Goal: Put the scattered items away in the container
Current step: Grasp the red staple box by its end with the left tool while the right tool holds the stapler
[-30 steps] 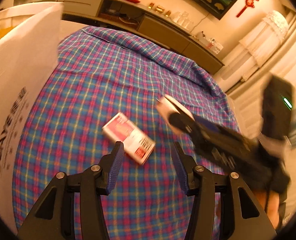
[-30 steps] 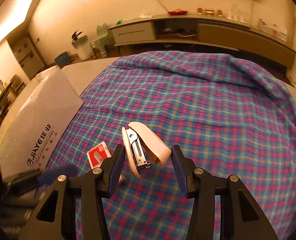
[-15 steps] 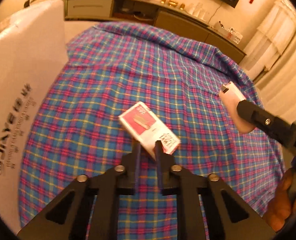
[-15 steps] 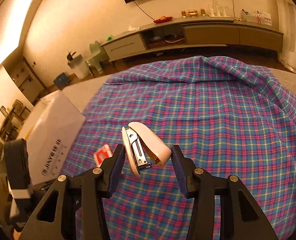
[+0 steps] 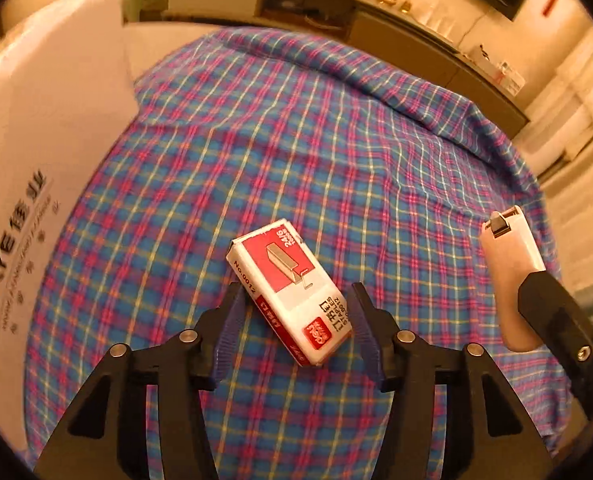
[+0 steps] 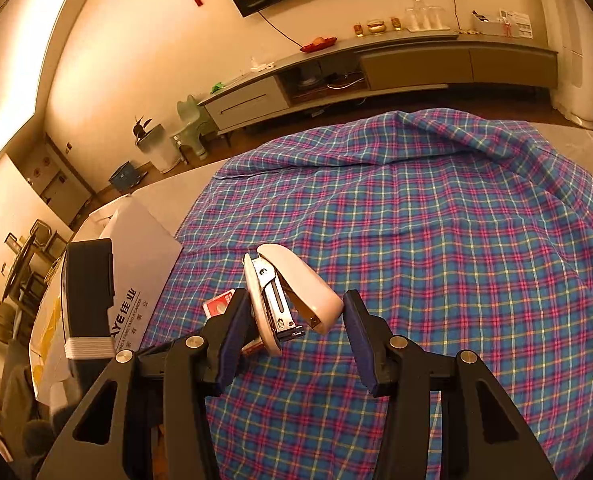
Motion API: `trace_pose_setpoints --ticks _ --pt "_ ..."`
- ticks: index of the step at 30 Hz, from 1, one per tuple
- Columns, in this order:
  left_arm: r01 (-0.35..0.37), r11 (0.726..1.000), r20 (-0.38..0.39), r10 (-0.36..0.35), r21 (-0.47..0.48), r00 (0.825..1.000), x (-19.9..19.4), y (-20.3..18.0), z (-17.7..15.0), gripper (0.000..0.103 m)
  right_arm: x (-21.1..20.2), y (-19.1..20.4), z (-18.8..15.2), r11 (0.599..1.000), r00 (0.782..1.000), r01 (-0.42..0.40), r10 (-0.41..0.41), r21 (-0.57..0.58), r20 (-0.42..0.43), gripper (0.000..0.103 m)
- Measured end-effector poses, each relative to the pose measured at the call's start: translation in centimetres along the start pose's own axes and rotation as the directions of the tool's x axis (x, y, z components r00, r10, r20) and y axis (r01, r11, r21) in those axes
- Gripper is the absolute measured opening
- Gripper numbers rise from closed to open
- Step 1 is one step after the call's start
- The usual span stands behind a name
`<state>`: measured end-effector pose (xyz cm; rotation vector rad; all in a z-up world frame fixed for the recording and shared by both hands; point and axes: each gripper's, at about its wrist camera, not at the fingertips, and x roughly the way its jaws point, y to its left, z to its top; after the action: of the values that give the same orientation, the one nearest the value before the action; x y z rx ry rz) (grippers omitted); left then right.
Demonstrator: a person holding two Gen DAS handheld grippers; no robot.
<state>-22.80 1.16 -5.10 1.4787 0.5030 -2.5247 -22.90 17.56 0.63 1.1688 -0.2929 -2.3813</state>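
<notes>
Reading "No.0012" on staple box [image 5: 290, 290]; carton [image 5: 36, 168] says "JIAYE".

My left gripper [image 5: 296, 332]: black angular arms with triangular cut-outs, silver round screws, ribbed blue pads [image 5: 228, 332]. My right gripper [image 6: 296, 340]: identical build, black arms, silver screws, blue pads [image 6: 356, 340].

One red-and-white staple box [image 5: 290, 294] lies at lower centre of the left wrist view. One cream stapler [image 6: 292, 294] sits at the centre of the right wrist view. One white cardboard carton [image 5: 36, 184] fills the left edge of the left view. One plaid cloth [image 6: 436, 248] spreads across the middle. Two grippers show, the left gripper [image 5: 296, 330] and the right gripper [image 6: 296, 338].
</notes>
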Motion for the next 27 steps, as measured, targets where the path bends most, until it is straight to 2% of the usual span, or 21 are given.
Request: trace_pose_setpoints --ticks 1,3,4,11,17,27 --pt "0.009 1.0 0.003 -0.009 0.012 1.0 0.0 -0.1 -0.2 0.051 0.0 -0.1 0.0 1.0 1.0 -0.004 0.004 0.003 0.0 0.049" --pt "0.007 0.999 0.006 -0.007 0.051 1.0 -0.1 0.0 -0.7 0.02 0.0 0.0 0.0 1.0 1.0 -0.014 0.014 0.008 0.001 0.049" --pt "-0.008 0.997 0.008 0.007 0.074 1.0 -0.3 0.1 -1.0 0.016 -0.1 0.0 0.0 1.0 1.0 -0.02 0.02 0.01 0.002 0.049" --pt "0.034 0.997 0.021 -0.035 0.062 0.999 -1.9 1.5 -2.1 0.014 -1.2 1.2 -0.3 0.999 0.999 -0.052 0.052 0.004 0.012 0.049" --pt "0.031 0.997 0.067 -0.036 0.069 0.997 -4.8 2.1 -3.2 0.014 -1.7 2.0 -1.2 0.997 0.997 -0.072 0.072 0.006 0.003 0.049" --pt "0.046 0.998 0.09 -0.05 0.054 0.995 -9.4 5.0 -6.5 0.014 -3.6 3.3 -3.6 0.995 0.995 -0.102 0.102 0.022 0.004 0.049"
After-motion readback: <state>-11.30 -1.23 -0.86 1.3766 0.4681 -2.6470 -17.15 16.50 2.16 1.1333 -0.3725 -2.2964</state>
